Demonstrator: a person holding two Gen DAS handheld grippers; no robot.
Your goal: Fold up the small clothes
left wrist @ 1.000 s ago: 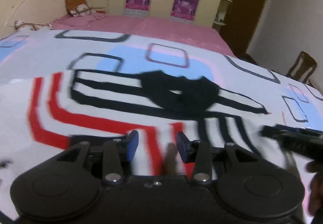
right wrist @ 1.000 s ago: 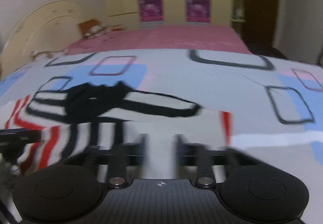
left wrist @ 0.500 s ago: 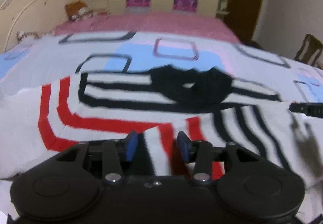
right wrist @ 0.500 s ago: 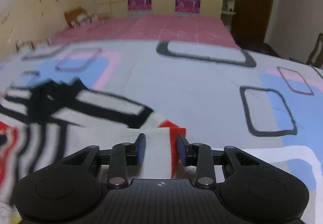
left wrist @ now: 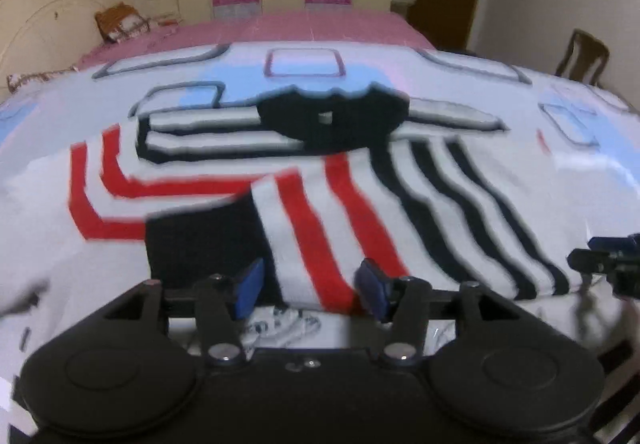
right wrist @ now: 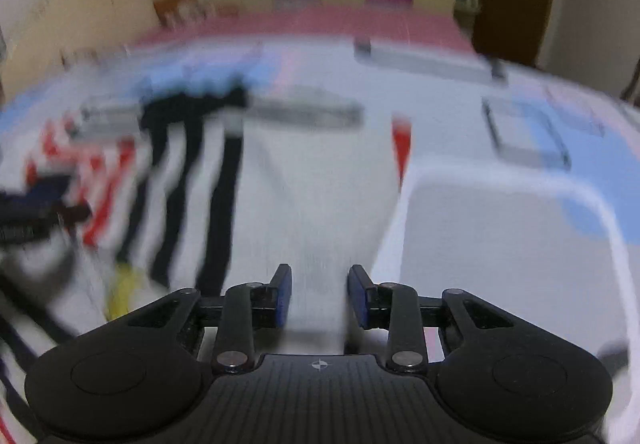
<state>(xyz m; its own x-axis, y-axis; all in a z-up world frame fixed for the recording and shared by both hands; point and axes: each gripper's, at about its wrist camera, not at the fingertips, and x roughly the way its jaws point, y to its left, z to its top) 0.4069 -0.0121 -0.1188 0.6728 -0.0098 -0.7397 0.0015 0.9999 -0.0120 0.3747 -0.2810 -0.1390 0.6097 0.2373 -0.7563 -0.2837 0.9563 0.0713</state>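
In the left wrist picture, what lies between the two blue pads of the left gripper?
The striped garment's folded edge, red and white, lies inside the opening left gripper, seen in the left wrist view.

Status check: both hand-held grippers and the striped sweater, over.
Left hand-held gripper opening, folded sweater hem between its jaws. Right hand-held gripper over white fabric; grip unclear, view blurred. Nothing blocking on bedspread.

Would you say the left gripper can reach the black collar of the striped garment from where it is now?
Probably yes. The left gripper, jaws opening around a folded edge of the striped garment, faces the black collar straight ahead across flat cloth. Nothing stands between; the right gripper sits off to the side.
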